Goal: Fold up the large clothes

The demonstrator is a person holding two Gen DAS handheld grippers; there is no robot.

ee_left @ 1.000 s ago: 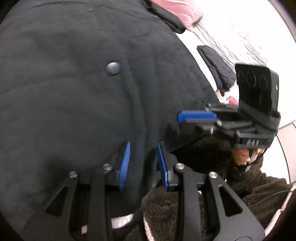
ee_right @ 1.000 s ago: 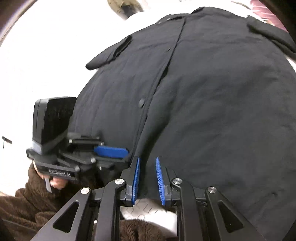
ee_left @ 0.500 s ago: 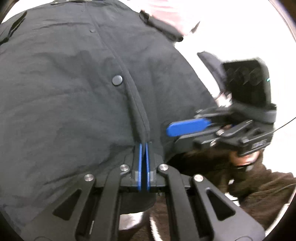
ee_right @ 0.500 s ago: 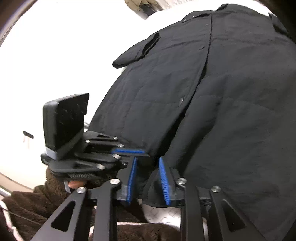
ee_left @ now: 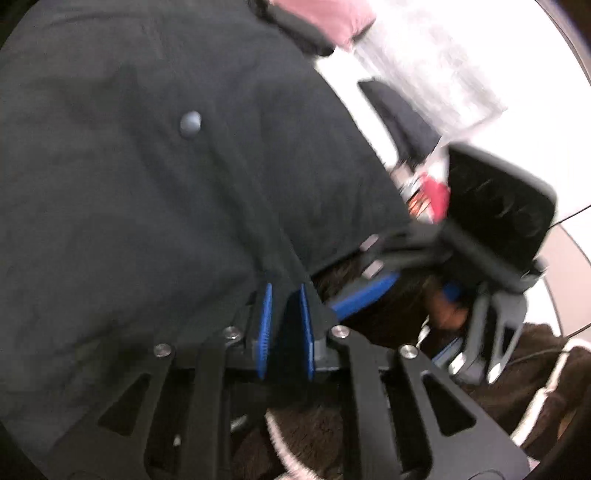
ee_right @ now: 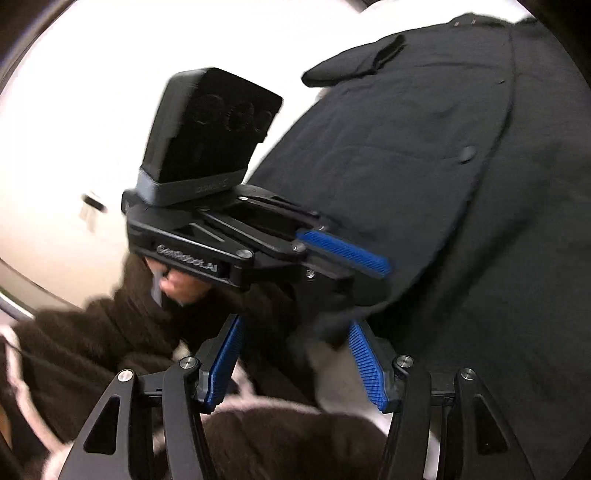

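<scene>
A large black quilted coat with snap buttons lies spread out and fills the left wrist view. It also fills the right half of the right wrist view. My left gripper is at the coat's near hem on the front placket; its blue pads stand a little apart with dark cloth between them. It shows in the right wrist view with its pad on the hem. My right gripper is open at the hem's edge, with nothing held. It appears blurred in the left wrist view.
The coat lies on a white surface. A pink garment and a dark item lie beyond the coat on the right. The person's brown fleece sleeves are close under both grippers.
The right gripper has opened wide and let go of the hem. The left gripper's pads, pressed together half a second ago, now stand slightly apart. Both views have shifted.
</scene>
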